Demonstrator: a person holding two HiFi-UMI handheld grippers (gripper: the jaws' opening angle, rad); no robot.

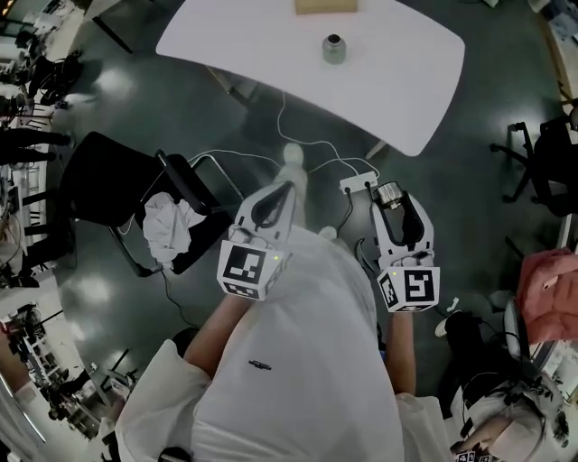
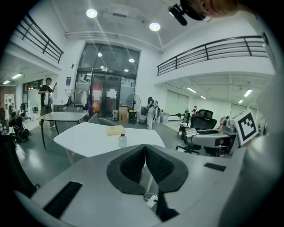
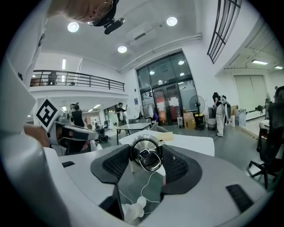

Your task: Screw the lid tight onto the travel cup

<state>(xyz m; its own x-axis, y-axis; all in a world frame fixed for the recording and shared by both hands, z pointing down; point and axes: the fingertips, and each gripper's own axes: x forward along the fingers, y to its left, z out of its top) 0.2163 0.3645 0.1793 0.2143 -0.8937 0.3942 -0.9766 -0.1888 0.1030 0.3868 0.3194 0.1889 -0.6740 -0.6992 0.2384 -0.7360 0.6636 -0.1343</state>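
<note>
The steel travel cup (image 1: 334, 48) stands without a lid on the white table (image 1: 406, 81), well ahead of both grippers. In the left gripper view the cup (image 2: 122, 140) is small, just above the jaw tips. My right gripper (image 1: 391, 197) is shut on the round metal lid (image 1: 388, 191). The lid (image 3: 146, 153), with its ring handle facing the camera, sits between the dark pads (image 3: 177, 166). My left gripper (image 1: 289, 188) is shut with nothing in it, and its pads (image 2: 133, 164) meet along one line. Both grippers are held out over the floor.
A tan box (image 1: 325, 6) lies on the table behind the cup. A black chair (image 1: 108, 180) with a white cloth (image 1: 167, 226) stands at the left. A power strip (image 1: 358, 183) and its cables lie on the floor ahead. Office chairs (image 1: 542, 162) stand at the right.
</note>
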